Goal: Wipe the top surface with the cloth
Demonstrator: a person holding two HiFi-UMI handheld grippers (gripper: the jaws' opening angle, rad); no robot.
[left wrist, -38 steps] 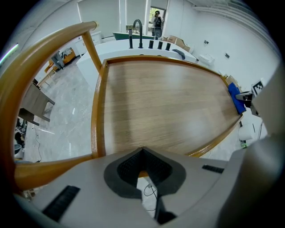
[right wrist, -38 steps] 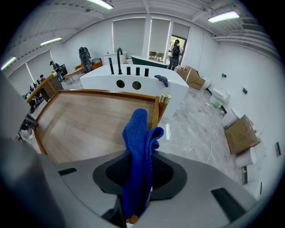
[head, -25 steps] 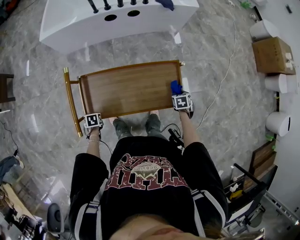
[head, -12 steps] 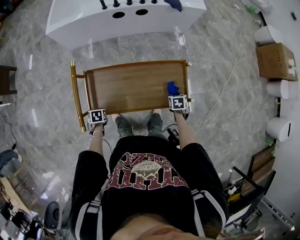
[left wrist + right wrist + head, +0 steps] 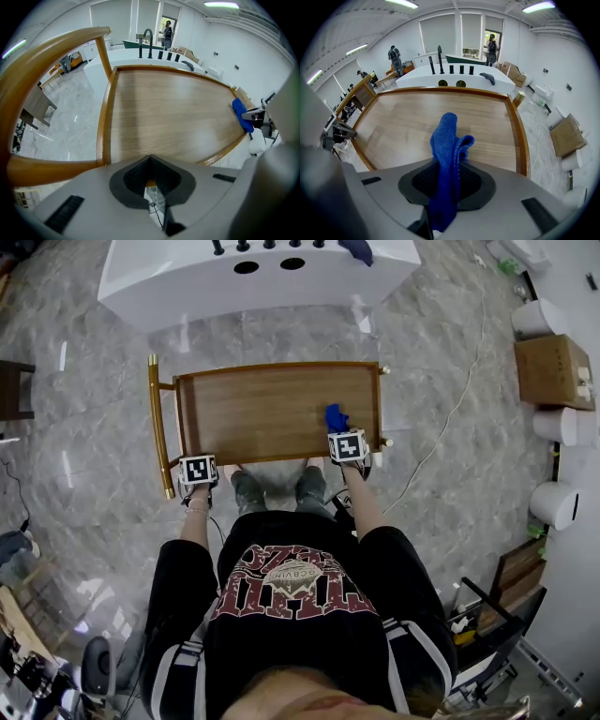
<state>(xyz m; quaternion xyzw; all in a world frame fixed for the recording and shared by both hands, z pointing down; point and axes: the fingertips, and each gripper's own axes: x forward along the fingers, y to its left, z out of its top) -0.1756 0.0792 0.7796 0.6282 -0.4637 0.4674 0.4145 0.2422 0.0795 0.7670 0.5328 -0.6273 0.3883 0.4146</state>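
A wooden cart's top surface (image 5: 272, 413) lies in front of me, framed by a raised rim. My right gripper (image 5: 347, 444) sits at its near right edge, shut on a blue cloth (image 5: 335, 418). The cloth (image 5: 449, 154) stands up from between the jaws of the right gripper (image 5: 446, 183), over the top surface (image 5: 417, 122). My left gripper (image 5: 198, 470) rests at the near left corner, by the brass handle (image 5: 156, 423). The left gripper (image 5: 150, 180) is shut, and a sliver of the rim shows through its notch. From there the cloth (image 5: 242, 115) appears at the far right of the top surface (image 5: 173, 117).
A white counter (image 5: 253, 287) with black taps and two holes stands beyond the cart. A white cable (image 5: 441, 418) runs across the marble floor on the right. Cardboard boxes (image 5: 553, 367) and white rolls (image 5: 553, 502) line the right side. People stand at the back of the room (image 5: 393, 58).
My right gripper has slid left along the near edge with the cloth, away from the right rim. The left gripper has stayed at the near left corner.
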